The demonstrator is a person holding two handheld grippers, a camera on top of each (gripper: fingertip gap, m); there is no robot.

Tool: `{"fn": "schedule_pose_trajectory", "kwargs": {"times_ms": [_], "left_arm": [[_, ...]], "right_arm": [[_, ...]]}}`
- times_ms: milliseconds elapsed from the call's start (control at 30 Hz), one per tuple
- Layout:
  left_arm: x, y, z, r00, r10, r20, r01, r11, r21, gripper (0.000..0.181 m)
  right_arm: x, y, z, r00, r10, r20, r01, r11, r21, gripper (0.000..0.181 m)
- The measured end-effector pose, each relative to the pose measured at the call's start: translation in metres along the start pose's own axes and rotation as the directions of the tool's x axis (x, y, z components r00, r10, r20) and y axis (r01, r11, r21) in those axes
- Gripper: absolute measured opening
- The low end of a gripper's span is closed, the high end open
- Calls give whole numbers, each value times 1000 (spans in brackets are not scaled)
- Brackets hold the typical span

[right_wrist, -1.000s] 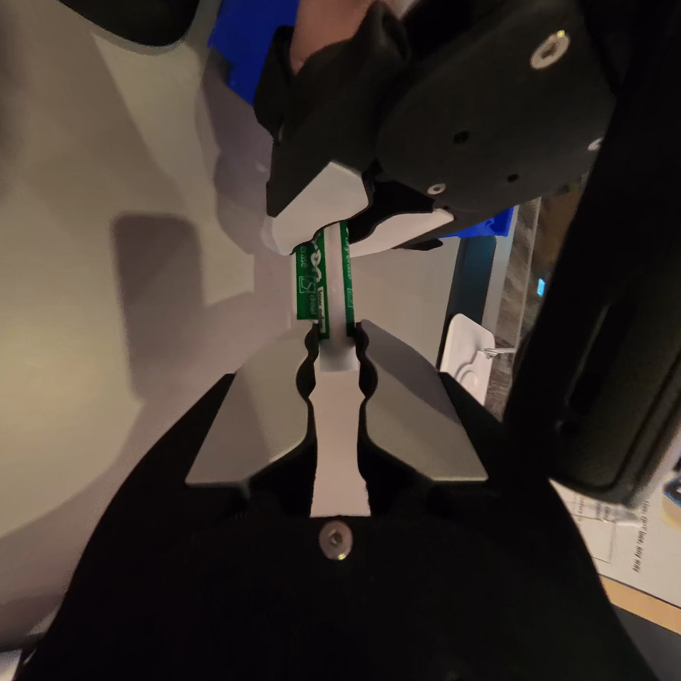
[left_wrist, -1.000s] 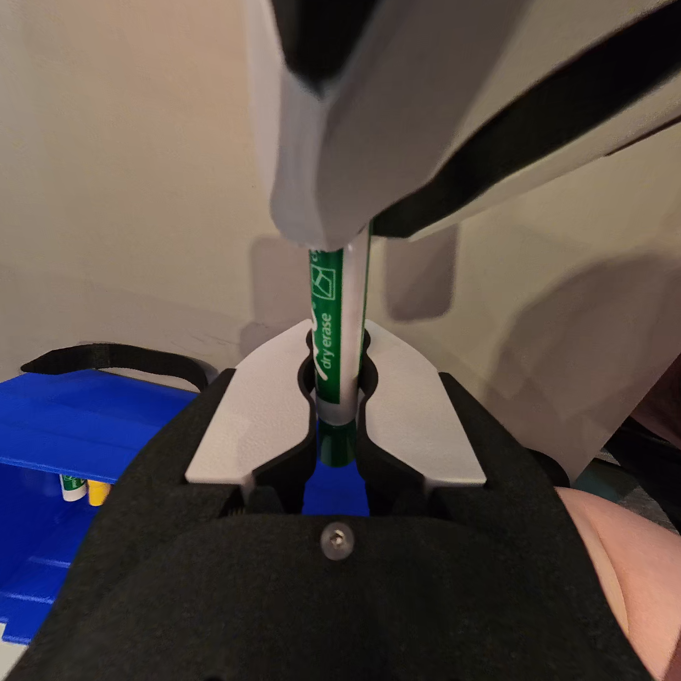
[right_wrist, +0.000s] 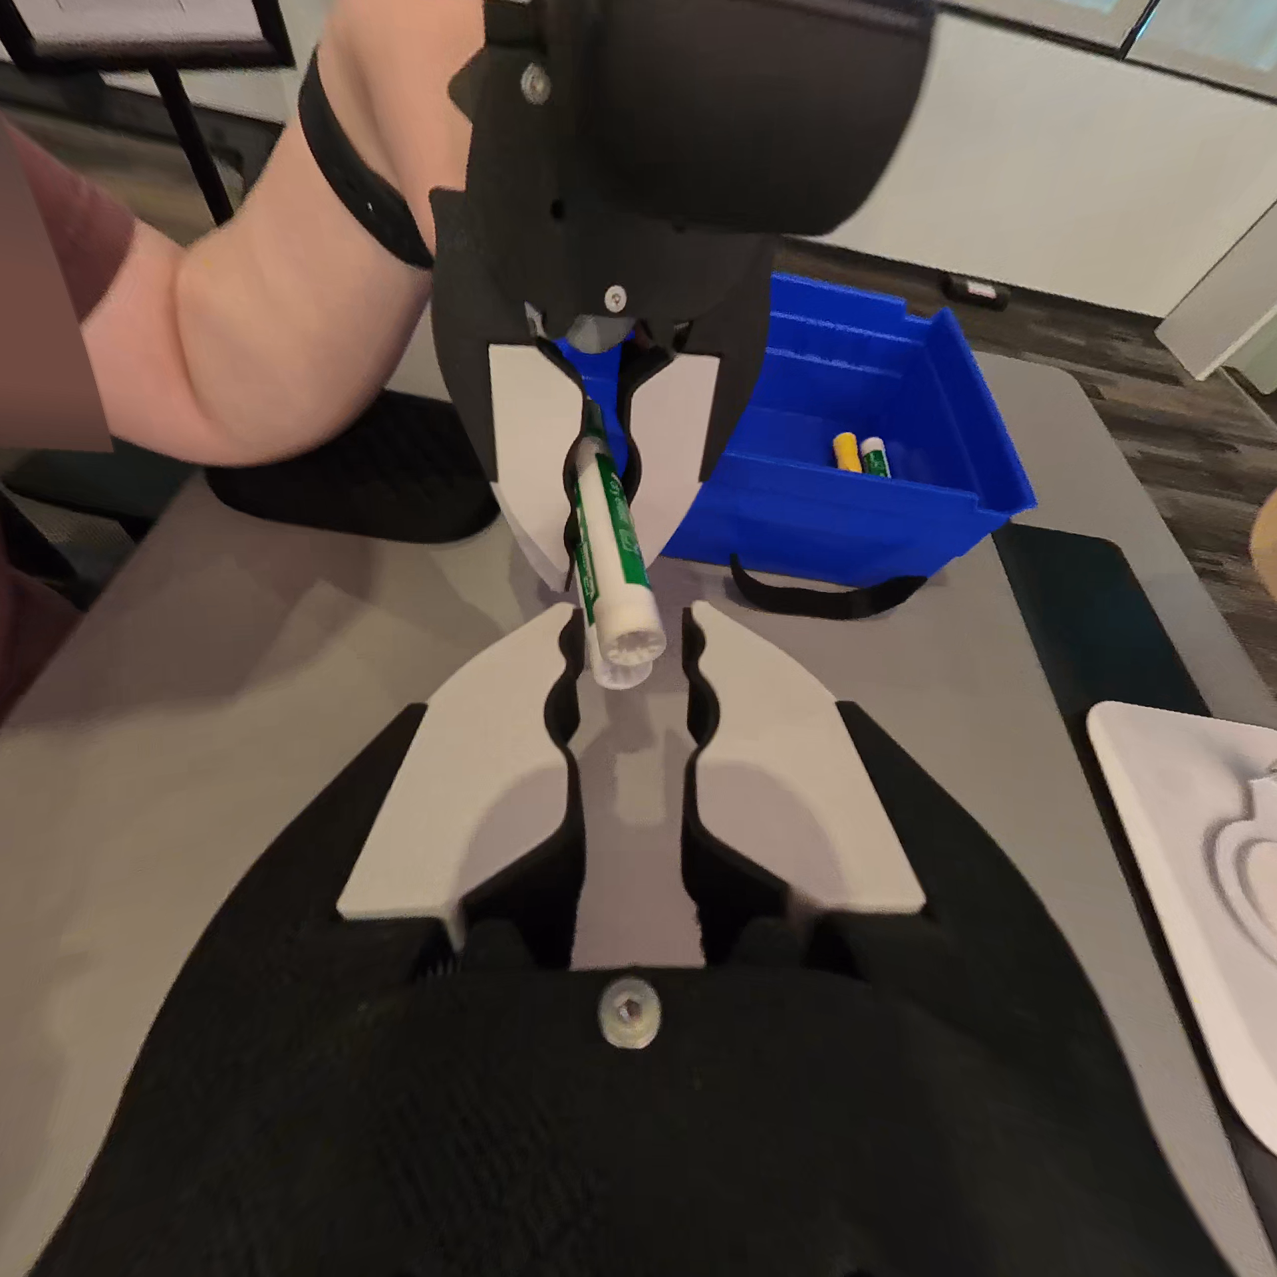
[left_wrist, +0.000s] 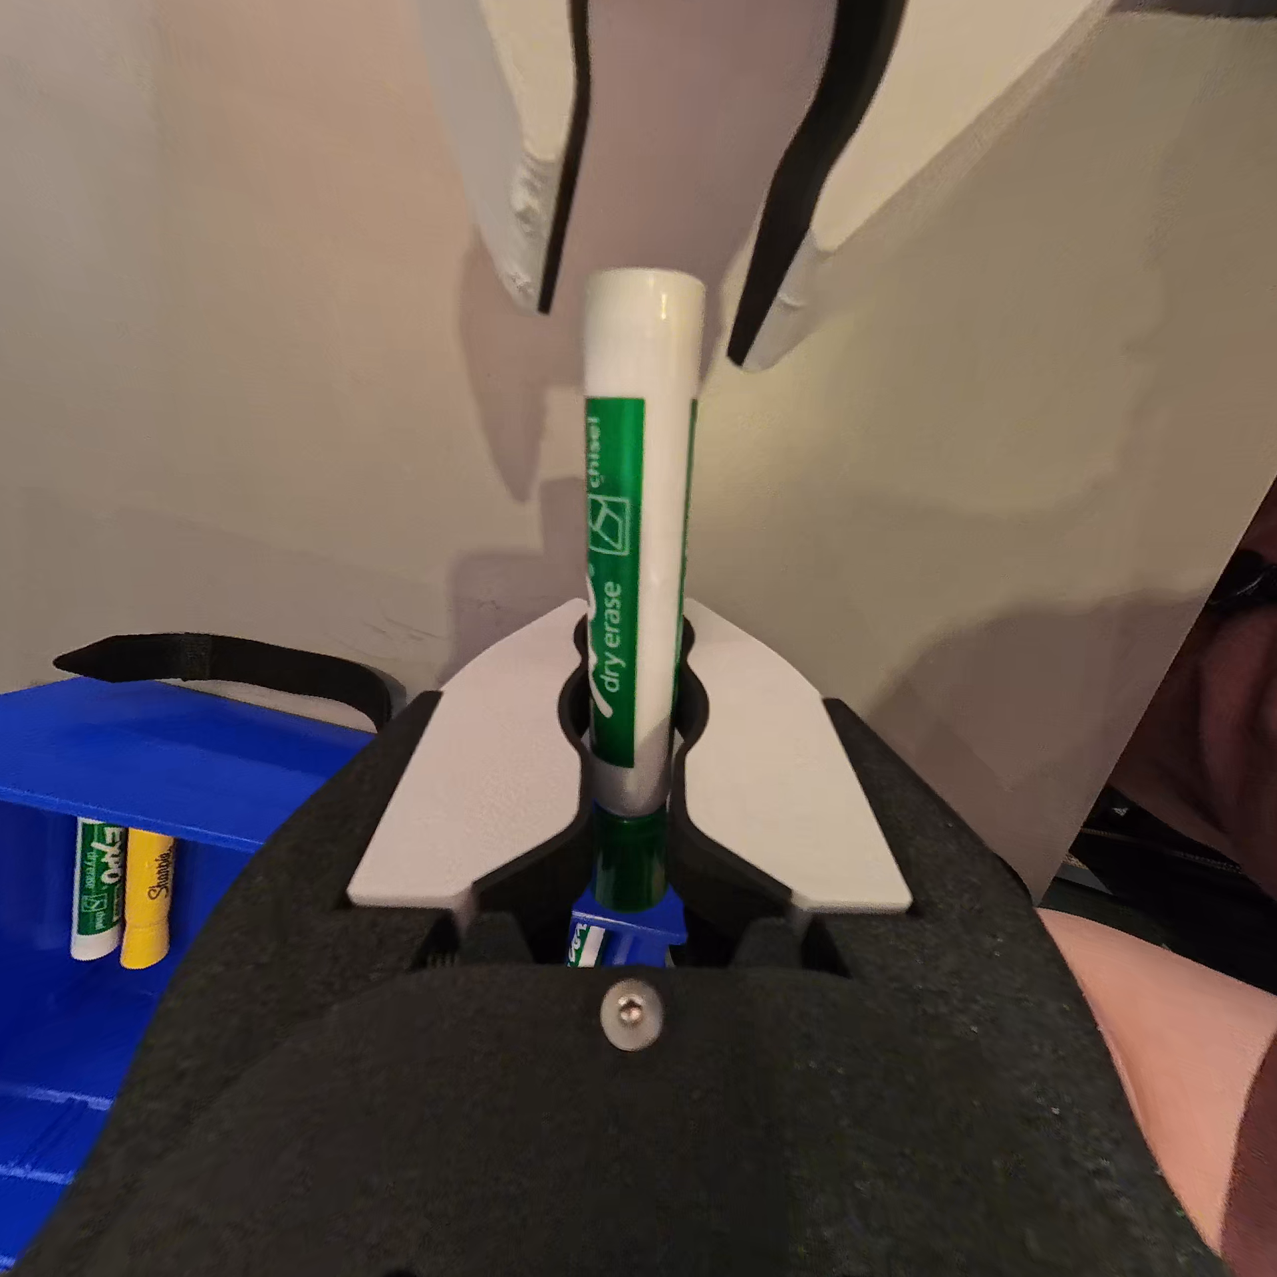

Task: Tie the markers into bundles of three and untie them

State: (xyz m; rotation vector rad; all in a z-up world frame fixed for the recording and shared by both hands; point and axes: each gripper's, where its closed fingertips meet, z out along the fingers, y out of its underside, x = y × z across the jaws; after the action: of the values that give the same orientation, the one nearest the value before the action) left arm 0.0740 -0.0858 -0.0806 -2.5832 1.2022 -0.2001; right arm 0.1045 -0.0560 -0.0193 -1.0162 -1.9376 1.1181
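A green dry-erase marker (left_wrist: pixel 639 525) with a white barrel stands out of my left gripper (left_wrist: pixel 636 615), which is shut on its lower barrel just above the green cap. A thin green edge behind it may be a second marker; I cannot tell. My right gripper (right_wrist: pixel 629 615) is open, and the marker's white end (right_wrist: pixel 625 639) lies between its fingertips without touching them. In the left wrist view the right gripper (left_wrist: pixel 642 325) reaches in from above, its fingers on either side of the marker's end. In the right wrist view the left gripper (right_wrist: pixel 608 560) points towards me.
A blue bin (right_wrist: pixel 898 497) on the grey table (right_wrist: pixel 276 656) holds a yellow marker (right_wrist: pixel 846 450) and a green one (right_wrist: pixel 874 456); it also shows in the left wrist view (left_wrist: pixel 138 774). A black strap (right_wrist: pixel 822 598) lies before the bin. A white tray (right_wrist: pixel 1188 864) sits right. The grippers' ends are close to 8 cm from one another. My left tips are roughly 20 cm from the black strap (right_wrist: pixel 822 598). It turns up in the left wrist view (left_wrist: pixel 256 672) as well.
My right gripper was shut on the marker's white end; it has opened and drawn back a little. My left gripper still holds the marker.
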Motion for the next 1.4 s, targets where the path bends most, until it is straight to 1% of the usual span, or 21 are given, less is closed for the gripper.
{"fn": "schedule_pose_trajectory", "kwargs": {"times_ms": [133,167,200,300,333,367,400,433,467,500,600,633,733,800,867,933,1033,1100,1167,1300,1400], "left_arm": [[3,-2,0,1000,16,-4,-16,1000,3,20],[4,-2,0,1000,19,-8,-19,1000,2,20],[4,-2,1,1000,21,-7,-21,1000,-3,20],[4,-2,2,1000,25,-5,-25,1000,-8,20],[5,-2,2,1000,29,-5,-29,1000,-9,20],[5,-3,2,999,32,-6,-32,999,-8,19],[6,-3,2,999,33,-8,-34,999,-7,19],[6,-3,2,999,35,-8,-35,999,-7,19],[6,-3,1,999,34,-8,-34,999,-7,19],[6,-2,1,999,32,-8,-32,999,-8,19],[5,-3,0,1000,24,-2,-24,1000,-1,19],[4,-3,0,1000,24,-1,-24,1000,2,19],[3,-3,-2,1000,27,5,-27,1000,10,19],[2,-2,-3,1000,20,7,-20,1000,15,19],[-1,-1,-5,1000,8,13,-8,1000,21,19],[-1,-2,-8,1000,7,18,-8,999,35,19],[0,-4,-11,1000,14,17,-15,998,58,19],[-1,-4,-15,1000,10,16,-12,997,78,19],[0,-6,-22,1000,9,13,-10,994,113,19],[-1,-9,-34,1000,1,23,-6,984,180,19],[-1,-12,-41,1000,2,30,-8,976,215,19]], "right_arm": [[-1,2,0,998,44,33,-45,999,13,30],[-2,1,0,998,44,40,-44,999,19,27],[-4,-2,0,998,41,48,-43,999,32,18],[-6,-1,0,997,50,67,-52,998,21,13],[-8,0,0,996,47,75,-48,999,14,1],[-9,0,0,996,40,79,-41,999,8,1],[-10,0,-1,996,21,84,-22,1000,8,5],[-11,0,-1,997,6,78,-7,1000,9,26],[-8,1,-2,998,8,56,-7,1000,-3,37],[-6,2,-2,999,17,38,-16,1000,-15,40],[-8,1,-1,997,38,63,-38,999,9,41],[-8,3,1,996,49,73,-49,999,2,45],[-10,13,7,994,64,92,-60,997,-42,48],[-14,19,12,989,81,123,-74,995,-66,55],[-11,28,17,987,107,119,-98,992,-79,57],[-9,28,24,984,134,121,-131,991,-34,55],[-5,19,33,982,152,115,-160,985,65,54],[-9,14,33,981,134,137,-148,984,97,56],[-9,9,30,985,114,131,-133,980,146,56],[-5,-13,21,967,181,178,-230,922,312,45],[-5,-18,21,953,217,212,-282,891,356,44]]}}
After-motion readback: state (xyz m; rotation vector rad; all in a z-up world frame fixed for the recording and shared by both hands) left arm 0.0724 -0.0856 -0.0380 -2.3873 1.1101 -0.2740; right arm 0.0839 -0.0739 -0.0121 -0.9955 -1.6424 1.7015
